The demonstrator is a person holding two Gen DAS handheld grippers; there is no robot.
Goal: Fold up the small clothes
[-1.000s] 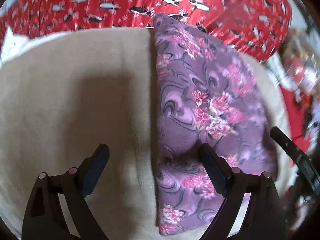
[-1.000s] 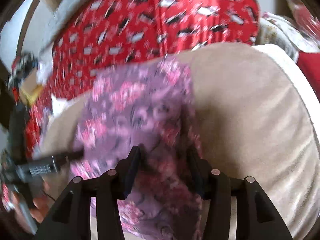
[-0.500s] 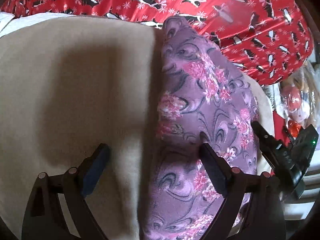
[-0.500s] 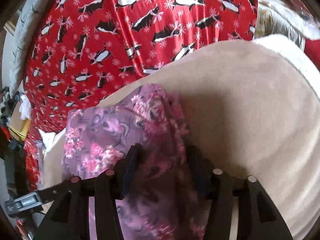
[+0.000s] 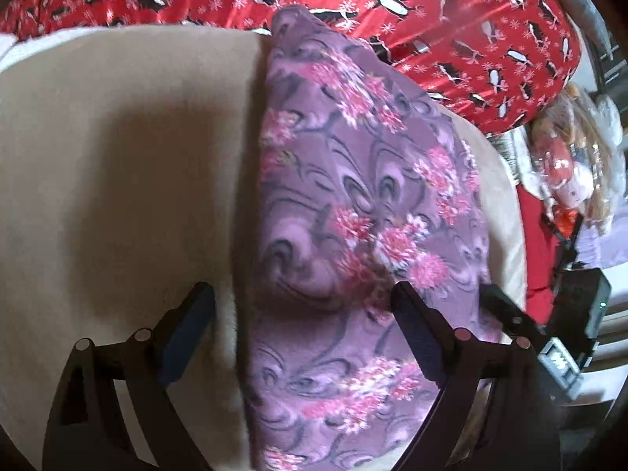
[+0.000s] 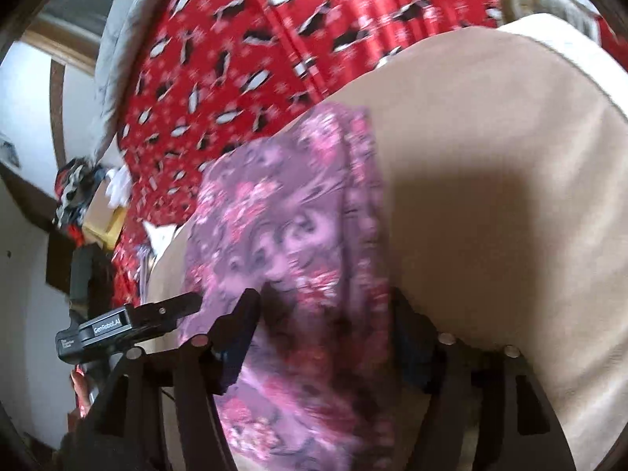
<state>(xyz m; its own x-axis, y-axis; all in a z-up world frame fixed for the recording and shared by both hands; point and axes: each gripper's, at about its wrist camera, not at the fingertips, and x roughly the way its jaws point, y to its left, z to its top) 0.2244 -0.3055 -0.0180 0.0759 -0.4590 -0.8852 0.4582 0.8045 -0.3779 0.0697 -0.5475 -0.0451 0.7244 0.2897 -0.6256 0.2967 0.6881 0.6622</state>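
A purple garment with pink flowers (image 5: 353,204) lies folded into a long strip on a beige cushion (image 5: 117,165). My left gripper (image 5: 302,306) is open and hovers over the strip's left edge near its front end. In the right wrist view the same garment (image 6: 290,243) runs away from me, and my right gripper (image 6: 325,314) is partly open with the cloth bunched between its jaws. The left gripper (image 6: 129,325) shows at the garment's left edge there. The right gripper's body (image 5: 549,337) shows at the right in the left wrist view.
A red cover with penguin print (image 5: 392,8) lies behind the cushion, also in the right wrist view (image 6: 274,39). Cluttered items and a doll (image 5: 565,172) sit at the far right. A cardboard box and clothes (image 6: 98,204) sit at the left near a wall.
The right gripper's jaws have spread wider around the garment. Both grippers shifted slightly over the cushion. The folded strip stays in place.
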